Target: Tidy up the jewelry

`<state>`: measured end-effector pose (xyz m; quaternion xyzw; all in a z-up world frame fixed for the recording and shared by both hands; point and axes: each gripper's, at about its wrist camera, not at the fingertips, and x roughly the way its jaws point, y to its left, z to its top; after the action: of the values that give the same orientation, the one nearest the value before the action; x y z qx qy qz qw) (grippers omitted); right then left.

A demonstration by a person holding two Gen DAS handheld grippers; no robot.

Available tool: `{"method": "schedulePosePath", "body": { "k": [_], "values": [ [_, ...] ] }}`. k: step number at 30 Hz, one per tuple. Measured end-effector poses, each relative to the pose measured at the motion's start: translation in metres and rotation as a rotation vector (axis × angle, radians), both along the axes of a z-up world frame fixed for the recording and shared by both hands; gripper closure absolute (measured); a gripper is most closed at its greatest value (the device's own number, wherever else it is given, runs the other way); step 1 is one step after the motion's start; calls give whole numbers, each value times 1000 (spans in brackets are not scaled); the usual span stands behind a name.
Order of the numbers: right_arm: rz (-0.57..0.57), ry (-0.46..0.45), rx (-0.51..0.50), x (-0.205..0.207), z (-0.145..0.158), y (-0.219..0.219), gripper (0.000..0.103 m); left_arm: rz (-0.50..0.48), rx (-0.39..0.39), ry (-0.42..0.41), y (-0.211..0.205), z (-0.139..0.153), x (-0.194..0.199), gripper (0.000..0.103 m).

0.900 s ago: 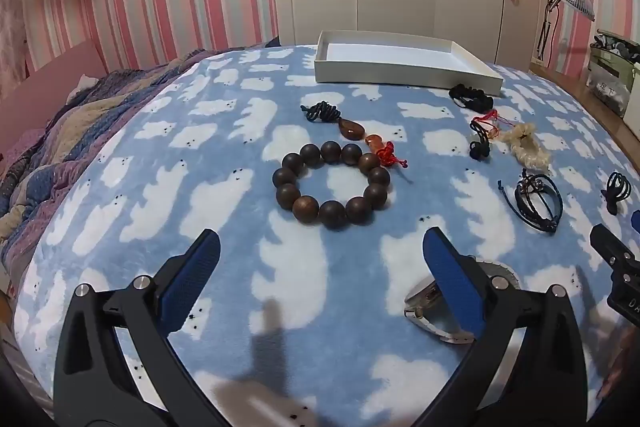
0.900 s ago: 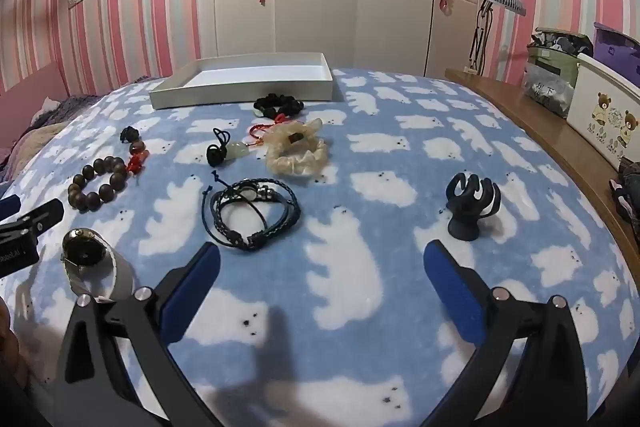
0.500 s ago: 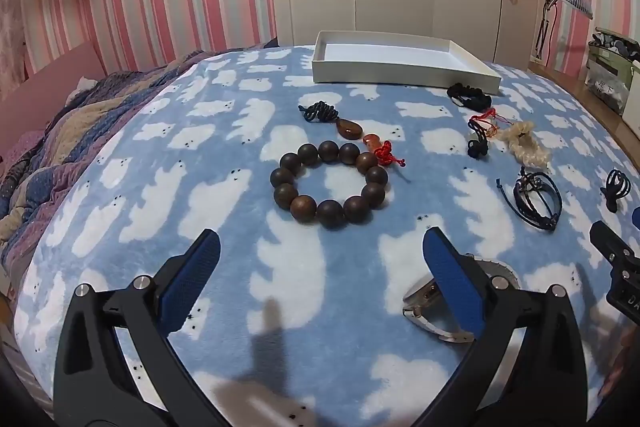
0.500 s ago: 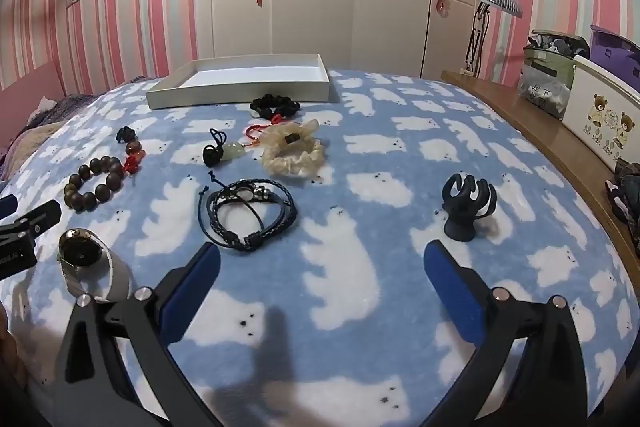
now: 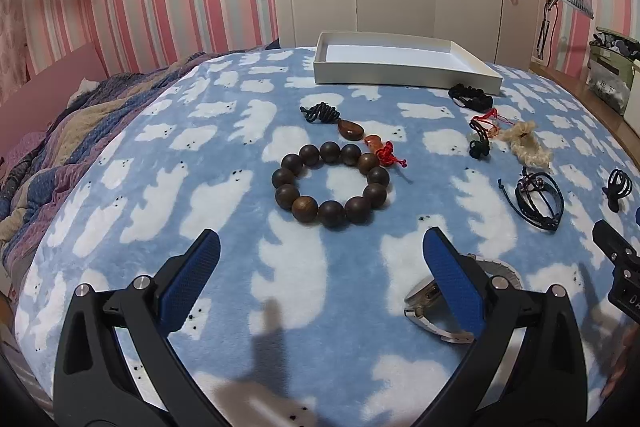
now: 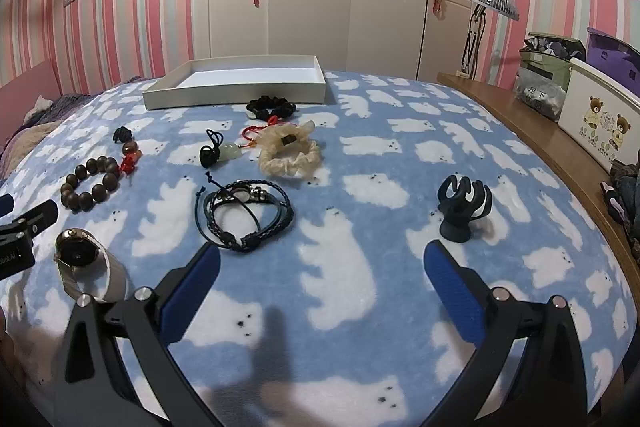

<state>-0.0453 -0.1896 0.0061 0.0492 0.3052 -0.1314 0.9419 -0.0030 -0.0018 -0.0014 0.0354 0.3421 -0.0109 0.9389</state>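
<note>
both grippers are hovering over the blue polar-bear blanket [image 5: 224, 195], nothing in either one. the left gripper [image 5: 320, 255] is holding its jaws spread wide, blue pads facing each other across bare fleece. dead ahead of it at twelve o'clock, the wooden bead bracelet [image 5: 331, 183] is lying flat in a ring, apart from the fingertips. touching the ring's far side at one o'clock, a brown pendant on a black knotted cord [image 5: 336, 121] and a small red-knotted charm [image 5: 382, 149] are sitting. the wristwatch [image 5: 452, 303] is lying partly behind the left gripper's right finger.

the right gripper [image 6: 320, 267] is spreading its jaws wide as well. just ahead of its left finger at eleven o'clock, the black braided cord bracelet [image 6: 244, 215] is sprawling in loose loops. a black claw hair clip [image 6: 464, 211] is standing at one o'clock, just beyond the right finger. farther out at twelve, the cream scrunchie [image 6: 290, 153] is lying with a jade pendant on black cord [image 6: 220, 151] beside it at its nine o'clock. a black scrunchie [image 6: 272, 107] is resting just in front of the white tray [image 6: 236, 95], which is sitting at the far edge of the blanket.
</note>
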Motion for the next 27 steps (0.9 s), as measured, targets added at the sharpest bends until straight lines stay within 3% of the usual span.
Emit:
{"method": "schedulePosePath", "body": {
  "k": [27],
  "values": [
    [-3, 2, 0, 0, -2, 0, 1, -4, -2, 3, 0, 0, 0, 3]
  ]
}}
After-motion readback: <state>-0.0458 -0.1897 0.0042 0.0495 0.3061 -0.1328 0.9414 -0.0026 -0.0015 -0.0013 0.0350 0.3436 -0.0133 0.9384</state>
